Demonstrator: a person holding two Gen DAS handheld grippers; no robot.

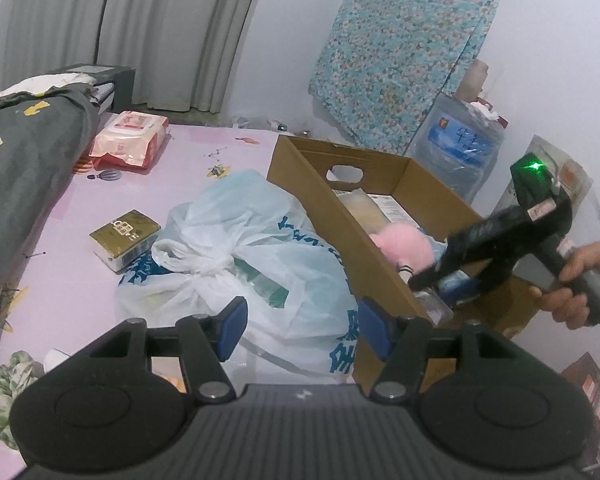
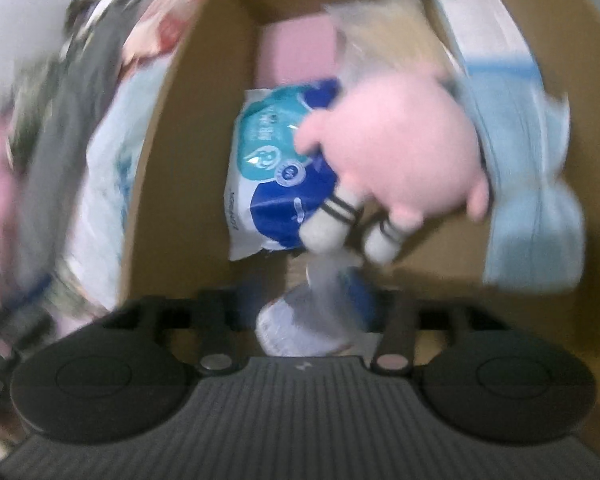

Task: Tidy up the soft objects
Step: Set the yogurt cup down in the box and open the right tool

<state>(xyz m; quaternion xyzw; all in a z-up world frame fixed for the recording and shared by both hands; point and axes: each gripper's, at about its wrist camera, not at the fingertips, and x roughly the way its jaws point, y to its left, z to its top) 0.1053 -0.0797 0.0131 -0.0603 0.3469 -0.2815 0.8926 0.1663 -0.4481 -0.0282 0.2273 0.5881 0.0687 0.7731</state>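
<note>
A brown cardboard box (image 1: 312, 184) stands on the pink bedsheet (image 1: 188, 148). Inside lie a pink plush toy (image 2: 396, 152) with striped white feet, a blue-and-white wipes pack (image 2: 276, 168) and a light blue cloth (image 2: 532, 200). My right gripper (image 2: 308, 300) points down into the box (image 2: 172, 160). Its jaws stand apart around a small clear packet (image 2: 316, 320) without pressing it; this view is blurred. In the left wrist view the right gripper (image 1: 416, 276) reaches in beside the plush (image 1: 404, 244). My left gripper (image 1: 302, 328) hovers open over a knotted white plastic bag (image 1: 240, 248) left of the box.
A gold tissue pack (image 1: 124, 236) and a red-and-white wipes pack (image 1: 130, 140) lie on the sheet. A dark green quilt (image 1: 24, 152) fills the left side. A water jug (image 1: 456, 148) and a floral cloth (image 1: 400, 48) stand behind the box. A green-and-white cloth (image 1: 0, 392) is at bottom left.
</note>
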